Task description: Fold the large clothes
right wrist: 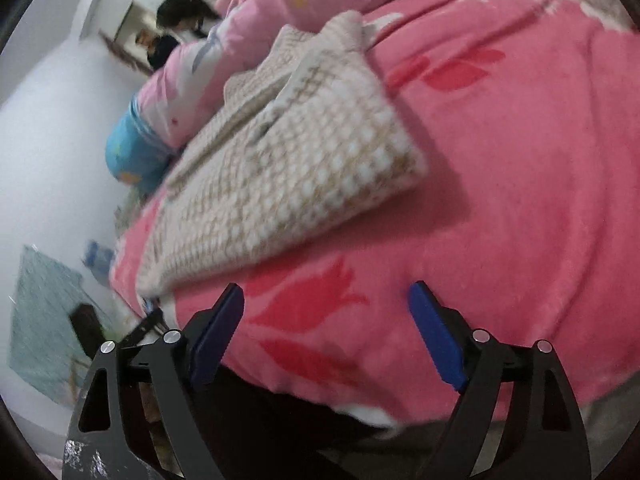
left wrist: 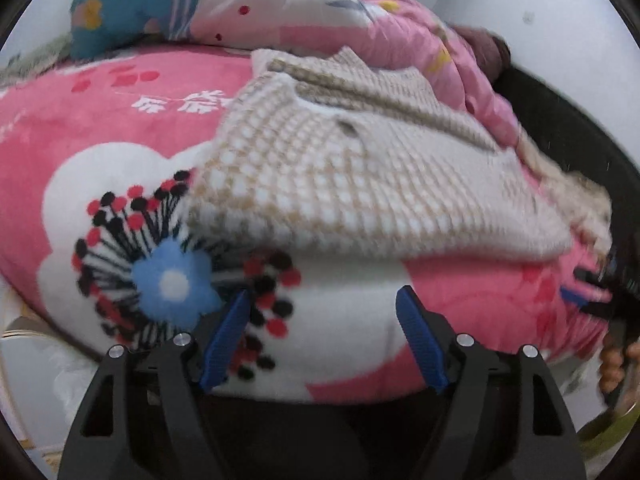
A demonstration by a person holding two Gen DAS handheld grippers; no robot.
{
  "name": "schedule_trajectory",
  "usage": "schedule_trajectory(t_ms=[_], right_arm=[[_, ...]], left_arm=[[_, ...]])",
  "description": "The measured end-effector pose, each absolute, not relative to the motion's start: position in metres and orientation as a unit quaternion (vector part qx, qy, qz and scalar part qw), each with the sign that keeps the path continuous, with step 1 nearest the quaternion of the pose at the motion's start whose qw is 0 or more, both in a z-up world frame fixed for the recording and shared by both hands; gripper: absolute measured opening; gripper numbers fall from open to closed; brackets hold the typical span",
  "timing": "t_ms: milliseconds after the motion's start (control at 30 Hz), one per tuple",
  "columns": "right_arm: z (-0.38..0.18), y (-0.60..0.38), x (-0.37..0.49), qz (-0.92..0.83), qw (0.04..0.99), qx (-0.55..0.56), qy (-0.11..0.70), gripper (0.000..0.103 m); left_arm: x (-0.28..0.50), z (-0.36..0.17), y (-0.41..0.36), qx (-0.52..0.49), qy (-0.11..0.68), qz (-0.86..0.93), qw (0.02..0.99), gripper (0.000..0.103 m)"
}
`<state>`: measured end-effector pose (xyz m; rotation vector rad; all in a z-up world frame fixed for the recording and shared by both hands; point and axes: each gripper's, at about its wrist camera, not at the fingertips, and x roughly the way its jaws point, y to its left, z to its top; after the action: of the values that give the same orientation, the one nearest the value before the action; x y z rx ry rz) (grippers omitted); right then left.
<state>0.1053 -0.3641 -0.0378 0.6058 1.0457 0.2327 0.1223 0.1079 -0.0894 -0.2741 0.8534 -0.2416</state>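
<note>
Pink fleece blanket (left wrist: 100,128) with a big white flower print covers the bed, white wall (left wrist: 580,40) behind. Folded beige-and-white waffle-knit sweater (left wrist: 340,176) lies on the blanket, its far edge against a bunched pink quilt (left wrist: 320,12) and a blue pillow (left wrist: 120,4) beside that. I see my left gripper (left wrist: 322,340) hovering just short of the sweater's near edge, blue pads spread apart, nothing between them. From the right wrist view the sweater (right wrist: 288,168) sits ahead and left; my right gripper (right wrist: 326,332) is released too, over bare pink blanket (right wrist: 500,200), apart from the garment. Dark shapes at upper left look like people (right wrist: 176,24), too blurred to be sure.
</note>
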Motion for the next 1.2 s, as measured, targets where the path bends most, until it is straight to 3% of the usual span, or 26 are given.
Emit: schedule_trajectory(t_ms=[467, 667, 767, 867, 1000, 1200], right_arm=[[-0.04, -0.374, 0.132, 0.121, 0.815, 0.36, 0.437, 0.082], [-0.052, -0.382, 0.138, 0.084, 0.823, 0.368, 0.424, 0.064], [-0.056, -0.383, 0.149, 0.066, 0.832, 0.364, 0.414, 0.054], [-0.053, -0.371, 0.155, 0.042, 0.851, 0.32, 0.414, 0.045], [-0.033, -0.359, 0.152, 0.024, 0.876, 0.247, 0.413, 0.015], [0.008, -0.342, 0.143, 0.016, 0.905, 0.173, 0.389, 0.009]], left_arm=[[0.142, -0.082, 0.145, -0.298, 0.34, -0.14, 0.881, 0.08], [0.157, -0.085, 0.15, -0.34, 0.321, -0.105, 0.877, 0.078], [0.166, -0.081, 0.143, -0.305, 0.326, -0.065, 0.893, 0.067], [0.173, -0.077, 0.133, -0.243, 0.334, -0.019, 0.91, 0.048], [0.173, -0.067, 0.123, -0.162, 0.333, 0.008, 0.929, 0.021], [0.159, -0.025, 0.094, -0.043, 0.291, 0.018, 0.956, 0.014]])
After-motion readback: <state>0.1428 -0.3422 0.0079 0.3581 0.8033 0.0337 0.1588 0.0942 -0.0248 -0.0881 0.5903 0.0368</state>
